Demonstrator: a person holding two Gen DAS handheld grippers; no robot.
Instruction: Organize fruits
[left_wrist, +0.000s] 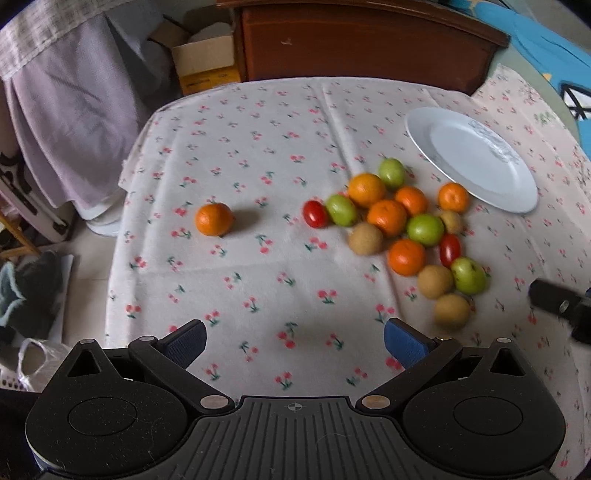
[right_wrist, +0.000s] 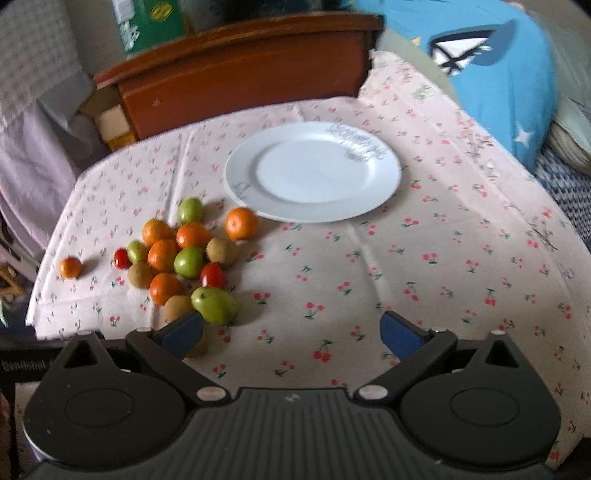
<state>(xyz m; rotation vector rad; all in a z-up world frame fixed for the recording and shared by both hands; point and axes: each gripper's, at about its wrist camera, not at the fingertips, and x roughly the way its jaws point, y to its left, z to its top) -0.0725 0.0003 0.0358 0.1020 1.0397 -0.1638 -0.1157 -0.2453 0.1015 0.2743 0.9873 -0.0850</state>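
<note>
The left tongs (left_wrist: 295, 341) are held wide apart and empty above the cherry-print cloth (left_wrist: 258, 155) that covers the bench, with nothing between the blue pads (left_wrist: 402, 343). The right tongs (right_wrist: 291, 334) are likewise spread apart and empty over the cloth; the left pad is seen just in front of a brown fruit (right_wrist: 177, 308) and near a green fruit (right_wrist: 215, 305) at the near edge of the pile. The fruits are gathered in a loose cluster (left_wrist: 402, 229) on the cloth: oranges, green fruits, brown ones and two small red tomatoes (left_wrist: 316, 214), many touching. One orange (left_wrist: 214, 219) lies apart, to the left of the cluster. A white plate (right_wrist: 314, 171) is set beyond the pile, with an orange (right_wrist: 242, 223) just beside its rim. No fruit is seen on the plate. Behind the bench stands a wooden headboard (right_wrist: 240, 70).
</note>
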